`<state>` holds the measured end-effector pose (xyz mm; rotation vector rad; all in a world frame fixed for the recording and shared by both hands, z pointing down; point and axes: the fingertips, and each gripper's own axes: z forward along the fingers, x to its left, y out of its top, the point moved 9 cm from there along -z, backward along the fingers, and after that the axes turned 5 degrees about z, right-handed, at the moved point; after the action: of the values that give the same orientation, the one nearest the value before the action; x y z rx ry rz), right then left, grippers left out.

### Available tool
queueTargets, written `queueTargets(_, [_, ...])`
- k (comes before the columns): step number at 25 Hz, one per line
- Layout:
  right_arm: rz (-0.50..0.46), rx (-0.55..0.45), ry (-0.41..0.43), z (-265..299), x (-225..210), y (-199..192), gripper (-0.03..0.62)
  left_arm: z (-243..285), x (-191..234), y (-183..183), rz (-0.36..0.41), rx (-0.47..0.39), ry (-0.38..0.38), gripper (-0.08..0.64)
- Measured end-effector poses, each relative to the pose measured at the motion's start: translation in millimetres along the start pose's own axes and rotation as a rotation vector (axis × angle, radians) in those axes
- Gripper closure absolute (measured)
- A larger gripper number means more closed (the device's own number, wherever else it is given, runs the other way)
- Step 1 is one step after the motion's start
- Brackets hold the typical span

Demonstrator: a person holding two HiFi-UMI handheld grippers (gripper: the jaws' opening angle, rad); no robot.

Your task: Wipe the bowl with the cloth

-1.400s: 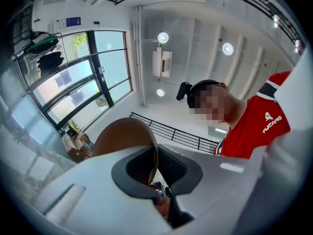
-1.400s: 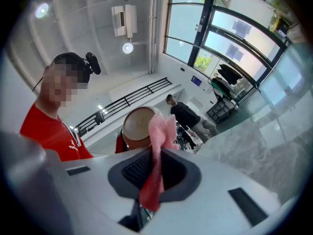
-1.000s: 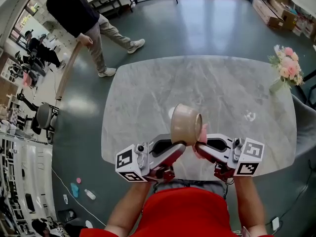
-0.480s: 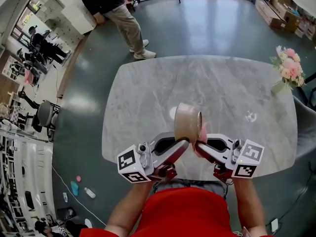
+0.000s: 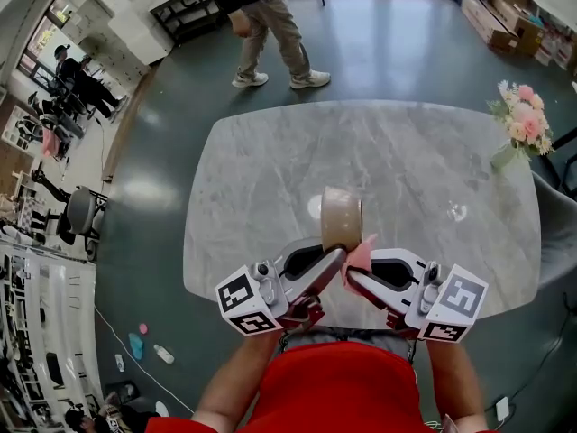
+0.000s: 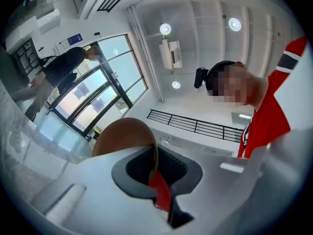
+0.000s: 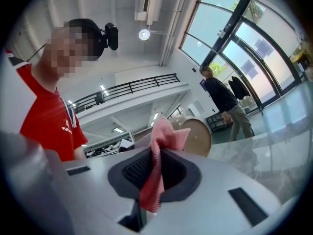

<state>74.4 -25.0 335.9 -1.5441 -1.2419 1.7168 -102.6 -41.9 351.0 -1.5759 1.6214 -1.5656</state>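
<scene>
A tan bowl (image 5: 341,218) is held on its side above the marble table (image 5: 261,179), its rim pinched in my left gripper (image 5: 335,257), which is shut on it. The left gripper view shows the bowl's (image 6: 124,136) thin rim running down between the jaws. My right gripper (image 5: 352,275) is shut on a pink cloth (image 5: 359,258), whose free end lies against the bowl's lower right edge. In the right gripper view the cloth (image 7: 157,168) hangs through the jaws with the bowl (image 7: 193,135) just behind it.
A pink flower bunch (image 5: 521,120) stands at the table's far right edge. A small clear object (image 5: 457,212) lies right of the bowl. A person (image 5: 261,21) walks across the floor beyond the table. Shelves and chairs line the left side.
The bowl has turned further onto its side, mouth facing more to the right. The right gripper with the cloth shifted slightly left and down. The person on the floor walked to the right.
</scene>
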Motion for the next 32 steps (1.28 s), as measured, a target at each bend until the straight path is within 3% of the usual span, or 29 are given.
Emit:
queueTargets(7, [0.021,0.054,-0.07,-5,-18,-19,0.566,3,-4,4,-0.009,-0.019,-0.007,0.545])
queueTargets(12, [-0.011,0.037,-0.06,-5,-10,-12,0.566,1,-3,3,0.006,0.011,0.006,0.545])
queueTargets(22, [-0.131,-0.007,-0.064,-18,-3,31,0.566,8,-9,-14,0.119,0.215,-0.026,0.545])
queueTargets(32, [-0.225,0.04,-0.201,-12,-24,42,0.566,9,-15,-24,0.177,0.31,-0.035,0.545])
